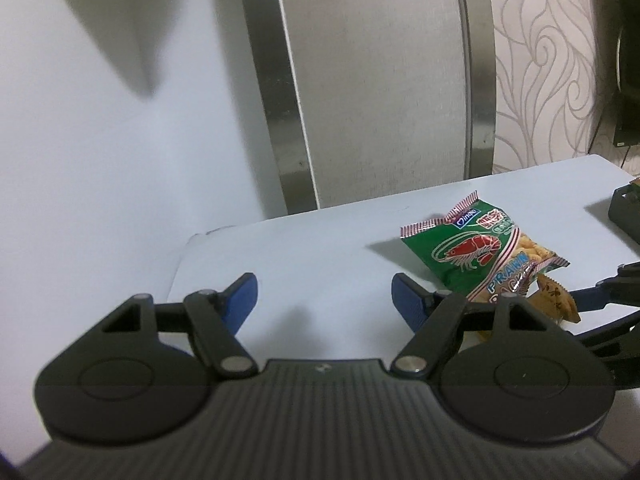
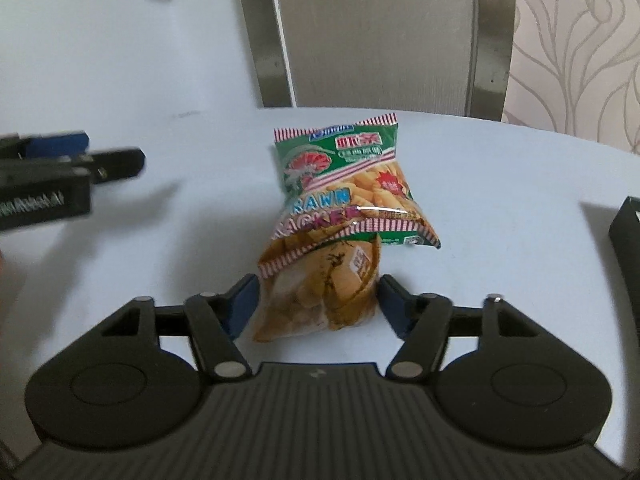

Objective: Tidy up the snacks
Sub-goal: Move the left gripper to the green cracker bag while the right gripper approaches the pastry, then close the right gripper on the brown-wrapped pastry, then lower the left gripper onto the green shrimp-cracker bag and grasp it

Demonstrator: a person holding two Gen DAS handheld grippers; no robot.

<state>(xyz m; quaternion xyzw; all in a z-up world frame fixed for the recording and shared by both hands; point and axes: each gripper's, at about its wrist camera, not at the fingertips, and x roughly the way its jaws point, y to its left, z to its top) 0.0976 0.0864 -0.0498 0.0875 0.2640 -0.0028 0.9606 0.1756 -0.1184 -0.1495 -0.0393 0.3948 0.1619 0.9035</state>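
Your right gripper (image 2: 318,304) is spread wide around the brown snack bag (image 2: 320,292), with a blue pad (image 2: 244,300) just beside each flank and not yet squeezing. The risk is sitting on top: the green prawn cracker bag (image 2: 348,184) is leaning on the brown bag's far end, overlapping it. If you close and lift now, you are probably dragging the green bag along or tipping it off toward the table's (image 2: 500,208) edge. A hard squeeze is also likely to be crushing the crackers inside, since the pouch looks soft and puffy.

Relative to the brown bag, the green one is lying just beyond and touching. Your left gripper (image 1: 324,300) is hanging open and empty over bare table, off to the brown bag's left, with the green bag (image 1: 476,252) just past its right finger.
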